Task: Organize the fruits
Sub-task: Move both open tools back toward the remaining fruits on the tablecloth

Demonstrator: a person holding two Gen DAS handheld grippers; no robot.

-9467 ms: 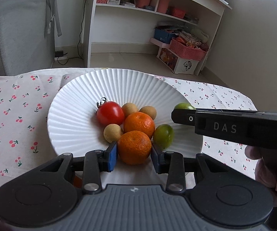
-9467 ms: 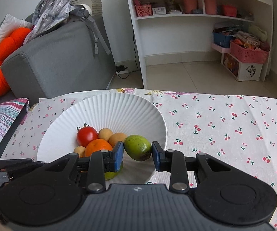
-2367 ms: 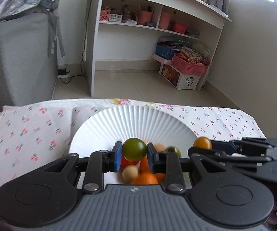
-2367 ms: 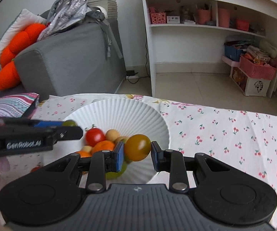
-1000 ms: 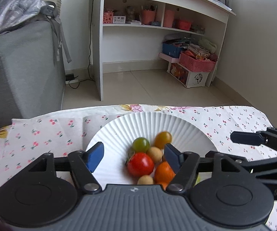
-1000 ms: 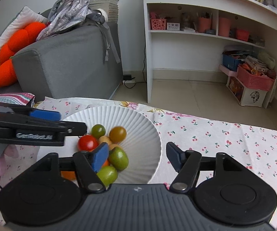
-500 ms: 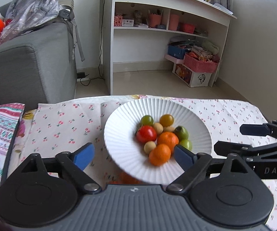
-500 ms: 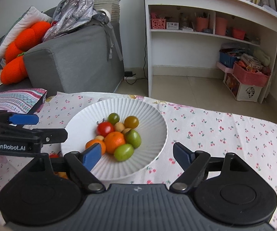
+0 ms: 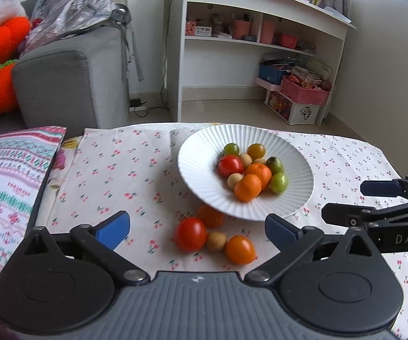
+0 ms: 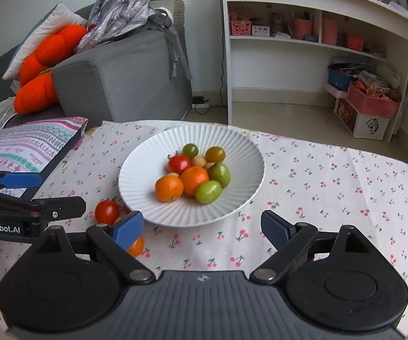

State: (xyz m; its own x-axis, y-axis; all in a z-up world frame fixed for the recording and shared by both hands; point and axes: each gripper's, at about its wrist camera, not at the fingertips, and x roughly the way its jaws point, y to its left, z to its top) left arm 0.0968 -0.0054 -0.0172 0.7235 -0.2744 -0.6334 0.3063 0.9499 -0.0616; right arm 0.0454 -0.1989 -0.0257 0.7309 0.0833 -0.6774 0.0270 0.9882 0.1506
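Loose fruits (image 9: 213, 235) are lying on the cherry-print cloth (image 9: 136, 175) beside the ribbed white plate (image 10: 147, 198); right view is hiding most behind its finger. Plate is holding tomatoes, oranges, green fruits. Left gripper (image 9: 196, 228) and right gripper (image 10: 202, 226) are both opening, nothing between them.

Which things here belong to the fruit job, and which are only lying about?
Belong to the job:
- white plate holding fruits
- red tomato, small tan fruit and orange fruit loose on the tablecloth
- left gripper and right gripper, both empty, opening

Just lying about:
- grey sofa
- white shelf
- striped cushion
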